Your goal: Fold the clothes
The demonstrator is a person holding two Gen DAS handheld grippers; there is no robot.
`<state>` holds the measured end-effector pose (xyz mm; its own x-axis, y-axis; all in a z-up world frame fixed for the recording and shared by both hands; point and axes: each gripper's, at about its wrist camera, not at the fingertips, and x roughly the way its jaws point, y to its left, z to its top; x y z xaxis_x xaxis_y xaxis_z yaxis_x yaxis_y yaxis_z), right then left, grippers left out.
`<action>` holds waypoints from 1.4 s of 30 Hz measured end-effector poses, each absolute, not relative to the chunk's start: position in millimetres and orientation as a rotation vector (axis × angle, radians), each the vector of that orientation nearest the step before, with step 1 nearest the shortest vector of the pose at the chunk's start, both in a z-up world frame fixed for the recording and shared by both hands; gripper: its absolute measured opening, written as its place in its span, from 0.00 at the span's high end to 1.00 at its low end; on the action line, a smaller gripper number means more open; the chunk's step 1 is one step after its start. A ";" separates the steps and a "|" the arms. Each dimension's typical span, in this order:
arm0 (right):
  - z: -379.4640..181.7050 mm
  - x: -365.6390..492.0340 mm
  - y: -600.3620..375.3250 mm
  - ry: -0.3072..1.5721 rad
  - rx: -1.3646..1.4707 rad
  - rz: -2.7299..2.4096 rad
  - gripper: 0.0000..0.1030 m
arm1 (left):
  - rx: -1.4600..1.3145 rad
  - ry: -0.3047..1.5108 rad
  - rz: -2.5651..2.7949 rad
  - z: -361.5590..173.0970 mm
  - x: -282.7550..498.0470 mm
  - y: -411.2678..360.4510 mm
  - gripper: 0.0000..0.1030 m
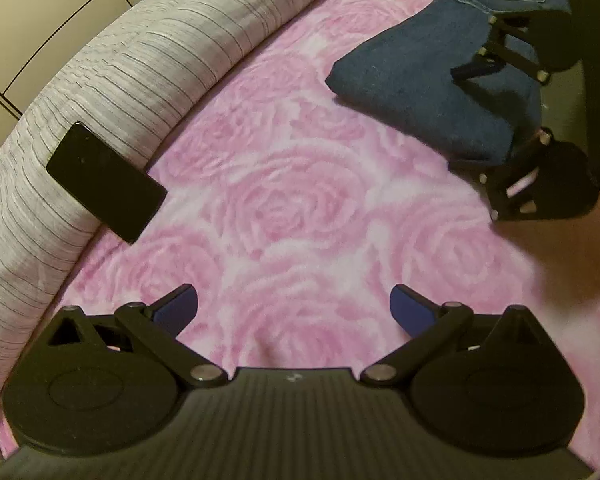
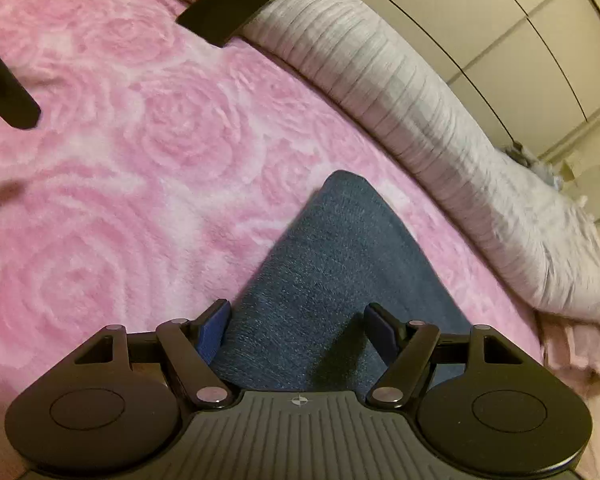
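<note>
Left wrist view gives us the bed first: a pink rose-patterned blanket (image 1: 292, 208) spreads across nearly the whole frame, and a grey striped cover (image 1: 112, 80) runs along its far edge as a long rolled band. Beyond that band we see pale cupboard doors (image 1: 40, 4). The jeans (image 1: 432, 76) lie folded into a thick blue pad on the blanket toward the far right corner, with a stitched back pocket showing at their far end. A black phone (image 1: 106, 182) rests tilted on the grey cover, its lower corner overhanging the blanket, well apart from the jeans. Our left gripper (image 1: 294, 308) hovers over bare blanket near the middle, its jaws spread wide with nothing between them. Our right gripper (image 2: 296, 328) sits over the near end of the jeans; in the right wrist view its blue pads (image 2: 214, 334) stand on either side of the denim, released, and we see the fabric lying flat under them rather than pinched. From the left view we see that same gripper at the right edge, partly blurred.
</note>
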<state>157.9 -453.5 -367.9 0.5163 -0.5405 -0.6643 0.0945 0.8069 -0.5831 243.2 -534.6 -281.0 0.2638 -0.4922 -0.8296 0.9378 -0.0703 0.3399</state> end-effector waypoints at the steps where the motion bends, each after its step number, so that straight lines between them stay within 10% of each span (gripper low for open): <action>1: -366.4 157.4 -452.6 0.964 -0.523 -0.391 0.40 | 1.079 0.536 -1.283 -280.5 241.9 -533.7 0.02; 4: -352.1 153.0 -458.8 0.971 -0.448 -0.399 0.76 | 1.077 0.519 -1.332 -278.2 233.1 -534.6 0.02; 7: -323.9 141.3 -472.2 0.940 -0.344 -0.398 0.80 | 1.076 0.505 -1.385 -278.6 220.2 -545.0 0.02; 28: -127.5 -59.9 -788.1 0.522 0.494 -0.342 0.84 | 0.986 0.304 -1.630 -213.2 -11.1 -759.6 0.02; 42: -262.3 -228.9 -966.9 0.514 0.986 -0.472 0.84 | 1.215 0.425 -1.702 -280.4 -123.7 -861.7 0.02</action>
